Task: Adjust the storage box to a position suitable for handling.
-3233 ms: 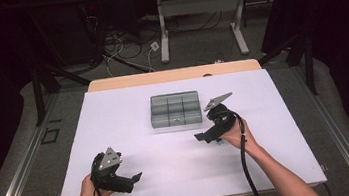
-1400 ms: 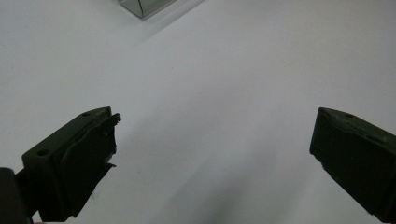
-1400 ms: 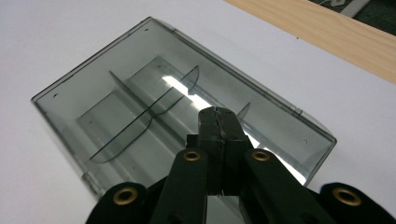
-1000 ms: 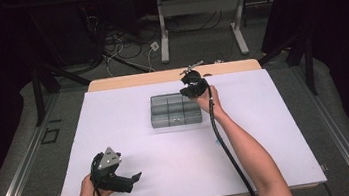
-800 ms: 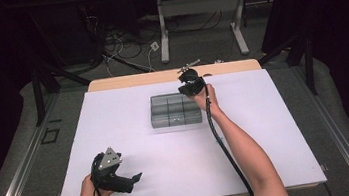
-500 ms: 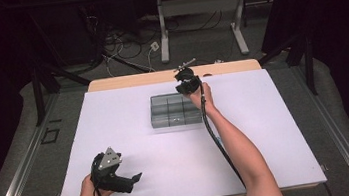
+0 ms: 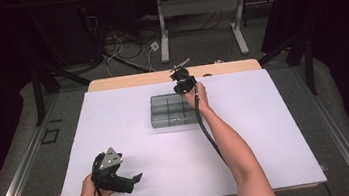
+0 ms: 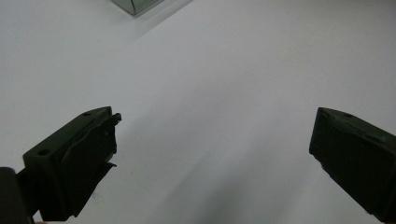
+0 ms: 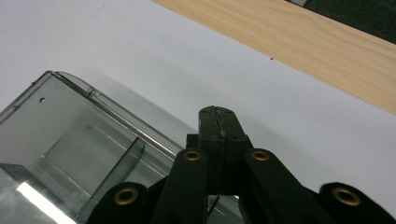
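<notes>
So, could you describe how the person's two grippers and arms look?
Both grippers are black. The left gripper carries a grey three-cornered plate on top and has two blocky black jaws. The right gripper has slim jaws on linked bars with brass-coloured rivets. A black cable trails along the right forearm. Both forearms are bare.

**Right arm stretched far up the frame, left hand low**

In the high view the person's right forearm (image 7: pixel 229 146) runs from the bottom edge, right of centre, diagonally up to the upper middle of the frame. Its hand grips the black two-jaw right gripper (image 7: pixel 180 78), whose cable trails back along the arm. In the right gripper view the jaws are pressed together, tips meeting with nothing between them.

The left hand (image 7: pixel 89 193) sits in the lower left, holding the black left gripper (image 7: pixel 133 180) with its grey three-cornered plate on top, pointing right. In the left gripper view its jaws stand wide apart.
</notes>
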Action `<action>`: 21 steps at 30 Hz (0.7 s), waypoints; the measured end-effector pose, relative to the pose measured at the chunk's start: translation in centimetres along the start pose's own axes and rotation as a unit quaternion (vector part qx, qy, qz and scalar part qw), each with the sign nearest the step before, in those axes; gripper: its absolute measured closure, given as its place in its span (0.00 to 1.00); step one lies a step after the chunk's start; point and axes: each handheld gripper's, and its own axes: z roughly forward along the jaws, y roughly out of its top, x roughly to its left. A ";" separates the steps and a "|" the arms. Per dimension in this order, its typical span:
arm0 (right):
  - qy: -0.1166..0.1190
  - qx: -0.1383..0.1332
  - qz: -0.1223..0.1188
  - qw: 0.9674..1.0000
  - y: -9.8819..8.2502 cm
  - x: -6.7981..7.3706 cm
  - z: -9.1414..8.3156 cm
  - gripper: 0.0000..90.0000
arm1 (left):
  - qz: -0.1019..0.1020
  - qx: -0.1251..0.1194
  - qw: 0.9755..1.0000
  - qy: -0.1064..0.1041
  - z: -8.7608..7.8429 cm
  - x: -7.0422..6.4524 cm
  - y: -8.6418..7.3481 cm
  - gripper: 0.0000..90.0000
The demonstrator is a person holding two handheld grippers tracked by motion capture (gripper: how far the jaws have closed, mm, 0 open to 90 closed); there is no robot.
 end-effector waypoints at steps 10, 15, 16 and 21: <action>-0.005 -0.006 -0.001 1.000 0.0 0.5 0.4 1.00 | -0.003 0.002 1.000 0.000 0.0 0.0 0.0 0.01; -0.005 -0.006 -0.005 1.000 -0.1 0.5 0.3 1.00 | -0.002 0.002 1.000 0.001 0.0 0.0 0.0 0.01; -0.007 -0.011 -0.007 1.000 -0.1 0.6 0.4 1.00 | 0.000 0.002 1.000 0.001 0.0 0.0 0.0 0.01; -0.009 -0.012 -0.012 1.000 -0.1 0.8 0.6 1.00 | -0.001 0.007 1.000 -0.006 0.0 0.0 0.1 0.01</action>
